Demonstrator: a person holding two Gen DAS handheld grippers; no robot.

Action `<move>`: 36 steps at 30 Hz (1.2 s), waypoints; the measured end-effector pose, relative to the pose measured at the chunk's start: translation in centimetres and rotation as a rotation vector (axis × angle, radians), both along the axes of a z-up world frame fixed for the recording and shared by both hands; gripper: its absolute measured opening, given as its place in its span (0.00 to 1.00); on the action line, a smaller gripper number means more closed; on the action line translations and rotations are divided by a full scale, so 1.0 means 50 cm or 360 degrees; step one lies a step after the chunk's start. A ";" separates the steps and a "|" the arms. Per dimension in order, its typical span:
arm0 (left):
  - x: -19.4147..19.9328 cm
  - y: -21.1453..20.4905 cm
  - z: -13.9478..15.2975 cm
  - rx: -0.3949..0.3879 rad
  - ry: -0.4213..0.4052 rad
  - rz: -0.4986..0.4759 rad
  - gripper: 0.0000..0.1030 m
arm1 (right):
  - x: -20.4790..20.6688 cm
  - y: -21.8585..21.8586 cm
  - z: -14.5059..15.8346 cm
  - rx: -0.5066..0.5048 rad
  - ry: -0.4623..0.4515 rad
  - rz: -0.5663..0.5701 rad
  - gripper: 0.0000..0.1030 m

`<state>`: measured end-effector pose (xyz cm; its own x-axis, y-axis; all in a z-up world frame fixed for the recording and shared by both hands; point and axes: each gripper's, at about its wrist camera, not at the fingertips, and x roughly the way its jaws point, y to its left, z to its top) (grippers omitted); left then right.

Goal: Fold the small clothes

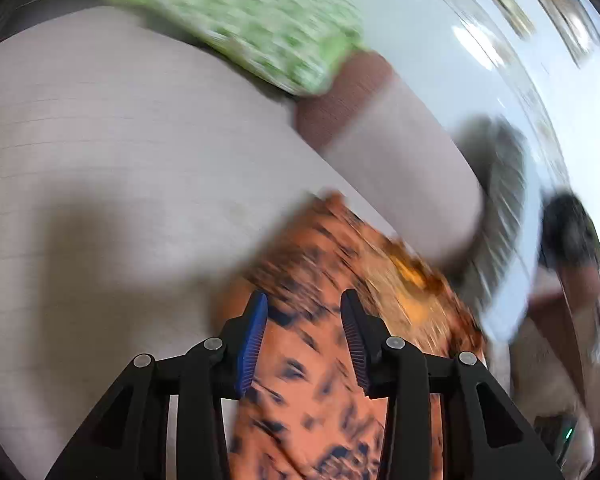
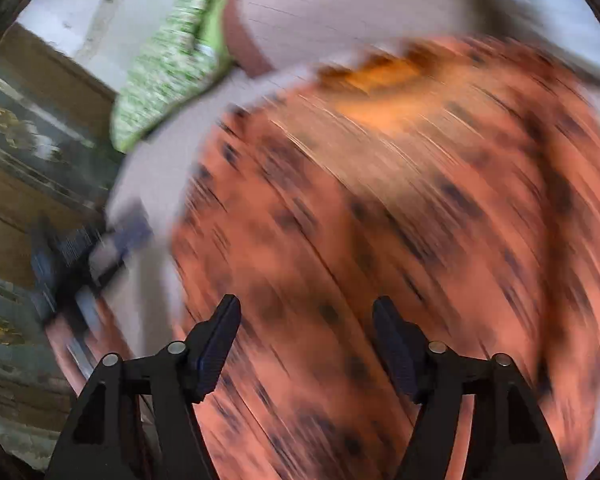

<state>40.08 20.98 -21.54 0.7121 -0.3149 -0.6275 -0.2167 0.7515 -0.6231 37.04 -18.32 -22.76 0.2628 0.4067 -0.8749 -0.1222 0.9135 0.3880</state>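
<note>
Both grippers tilt down over the orange garment (image 1: 332, 360) spread on the pale table (image 1: 100, 160). Left gripper (image 1: 304, 304) and right gripper (image 2: 306, 308) stand with jaws apart, clamping nothing. A green cloth (image 1: 252, 20) lies at the table's far edge, well apart.

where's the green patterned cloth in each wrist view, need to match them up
Left wrist: the green patterned cloth lies at the top centre, at the far edge of the pale table cover.
Right wrist: the green patterned cloth sits upper left, at the cover's edge.
Shared landmark: the orange dark-spotted garment, in front of the gripper fingers in both views.
</note>
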 end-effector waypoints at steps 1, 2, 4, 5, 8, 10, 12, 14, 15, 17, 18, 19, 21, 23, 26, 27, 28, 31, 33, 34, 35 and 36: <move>0.004 -0.010 -0.008 0.0001 0.0006 -0.0052 0.37 | -0.036 -0.022 -0.003 -0.0042 0.0020 -0.0042 0.65; 0.003 -0.021 -0.014 -0.0004 0.0020 -0.0104 0.37 | -0.073 -0.044 -0.005 -0.0047 0.0044 -0.0080 0.63; 0.029 -0.046 -0.036 -0.0030 0.0088 -0.0172 0.37 | -0.125 -0.068 -0.004 -0.0027 0.0077 -0.0116 0.62; 0.036 -0.052 -0.050 -0.0047 0.0126 -0.0185 0.37 | -0.133 -0.068 -0.007 -0.0028 0.0085 -0.0106 0.62; 0.093 -0.057 -0.077 -0.0032 0.0210 -0.0199 0.37 | -0.128 -0.056 -0.034 -0.0179 0.0090 -0.0074 0.62; 0.107 -0.061 -0.086 -0.0004 0.0269 -0.0208 0.37 | -0.126 -0.054 -0.057 -0.0270 0.0124 -0.0091 0.52; 0.114 -0.059 -0.095 -0.0029 0.0286 -0.0208 0.37 | -0.130 -0.034 -0.044 -0.0299 0.0079 -0.0021 0.20; 0.116 -0.058 -0.095 -0.0043 0.0309 -0.0222 0.37 | -0.142 -0.026 -0.026 -0.0362 0.0041 0.0001 0.06; 0.097 -0.058 -0.086 -0.0037 0.0308 -0.0229 0.37 | -0.151 -0.029 -0.008 -0.0374 0.0014 -0.0011 0.06; 0.087 -0.070 -0.074 0.0004 0.0313 -0.0244 0.37 | -0.171 -0.039 0.023 -0.0318 -0.0045 -0.0043 0.06; 0.078 -0.073 -0.066 0.0028 0.0313 -0.0255 0.37 | -0.174 -0.040 0.027 -0.0329 -0.0055 -0.0051 0.06; 0.072 -0.072 -0.063 0.0036 0.0308 -0.0259 0.37 | -0.176 -0.043 0.027 -0.0347 -0.0062 -0.0061 0.06; 0.075 -0.076 -0.065 0.0043 0.0308 -0.0266 0.39 | -0.167 -0.053 -0.013 -0.0348 -0.0003 -0.0071 0.13; 0.071 -0.083 -0.056 0.0095 0.0299 -0.0286 0.39 | -0.169 -0.079 -0.039 -0.0274 0.0081 -0.0123 0.17; 0.054 -0.104 -0.025 0.0174 0.0285 -0.0303 0.39 | -0.207 -0.122 0.040 -0.0052 -0.0070 -0.0159 0.27; 0.041 -0.120 -0.002 0.0231 0.0261 -0.0314 0.39 | -0.219 -0.137 0.067 -0.0039 -0.0134 -0.0166 0.44; 0.016 -0.148 0.029 0.0291 0.0214 -0.0340 0.40 | -0.230 -0.154 0.092 -0.0039 -0.0195 -0.0194 0.54; -0.067 -0.223 0.098 0.0323 0.0117 -0.0432 0.43 | -0.270 -0.242 0.142 0.0059 -0.0316 -0.0345 0.70; -0.130 -0.275 0.142 0.0303 0.0066 -0.0503 0.49 | -0.304 -0.305 0.152 0.0162 -0.0354 -0.0474 0.70; -0.166 -0.309 0.165 0.0294 0.0054 -0.0562 0.49 | -0.311 -0.332 0.153 0.0190 -0.0361 -0.0519 0.70; -0.194 -0.336 0.183 0.0284 0.0051 -0.0605 0.50 | -0.319 -0.354 0.156 0.0224 -0.0366 -0.0567 0.70; -0.230 -0.375 0.199 0.0259 0.0054 -0.0663 0.52 | -0.330 -0.371 0.158 0.0255 -0.0376 -0.0596 0.70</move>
